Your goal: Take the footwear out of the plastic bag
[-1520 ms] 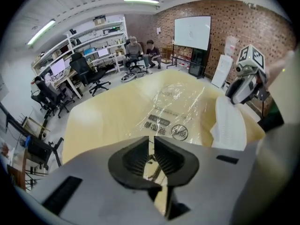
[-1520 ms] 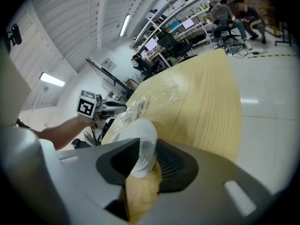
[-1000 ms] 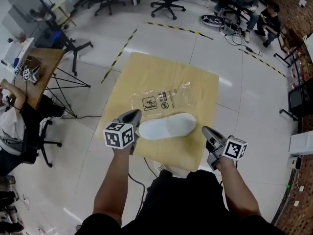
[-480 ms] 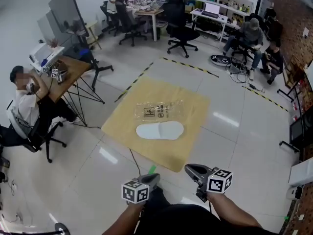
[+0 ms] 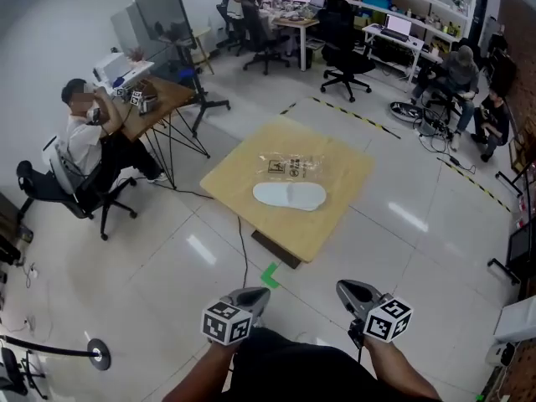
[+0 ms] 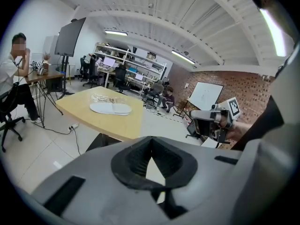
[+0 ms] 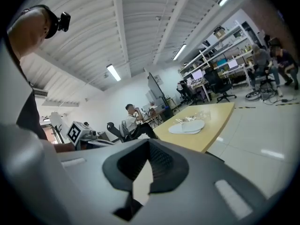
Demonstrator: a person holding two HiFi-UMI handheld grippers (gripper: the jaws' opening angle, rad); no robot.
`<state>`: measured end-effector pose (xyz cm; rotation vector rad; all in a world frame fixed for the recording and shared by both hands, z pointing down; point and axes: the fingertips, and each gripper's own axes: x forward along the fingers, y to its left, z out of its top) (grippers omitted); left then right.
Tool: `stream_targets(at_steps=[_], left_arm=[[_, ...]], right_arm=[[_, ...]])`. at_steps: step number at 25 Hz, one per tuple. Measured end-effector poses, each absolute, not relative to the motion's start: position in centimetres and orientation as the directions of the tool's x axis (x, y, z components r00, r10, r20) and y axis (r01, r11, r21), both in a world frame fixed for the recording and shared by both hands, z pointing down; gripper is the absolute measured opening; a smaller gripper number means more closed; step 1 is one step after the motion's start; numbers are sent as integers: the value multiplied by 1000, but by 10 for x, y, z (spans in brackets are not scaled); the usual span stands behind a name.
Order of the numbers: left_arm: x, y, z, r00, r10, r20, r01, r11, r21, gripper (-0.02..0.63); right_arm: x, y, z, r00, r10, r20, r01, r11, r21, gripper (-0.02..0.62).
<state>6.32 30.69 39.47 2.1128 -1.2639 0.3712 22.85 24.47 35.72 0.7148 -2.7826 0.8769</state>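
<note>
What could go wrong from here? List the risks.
1. A black cable runs over the floor between the person and the table; a step forward could snag it.
2. The plastic bag lies loose beside the white slipper; being light, it might slide off the table if brushed.
3. The left gripper and right gripper are both shut and empty; reaching in like that could push things rather than grasp them.

Table (image 5: pixel 293 229) bears slipper (image 5: pixel 289 196); bag (image 5: pixel 291 165) (clear).

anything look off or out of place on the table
Nothing stands out. The white slipper lies flat on the yellow table, outside the crumpled plastic bag beside it. The left gripper and right gripper are shut, empty, away from it.
</note>
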Motion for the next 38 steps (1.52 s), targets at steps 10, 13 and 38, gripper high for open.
stream_targets(at_steps=[10, 13, 38], left_arm=[[15, 320, 375, 453, -709, 540, -888, -309, 340, 6], [-3, 324, 369, 470, -698, 540, -880, -327, 343, 6], [-46, 317, 361, 553, -639, 535, -833, -446, 328, 6]], right_arm=[[208, 271, 353, -862, -403, 308, -507, 695, -509, 0], [183, 280, 351, -857, -404, 320, -515, 682, -519, 0], [138, 284, 336, -781, -488, 390, -622, 671, -403, 0]])
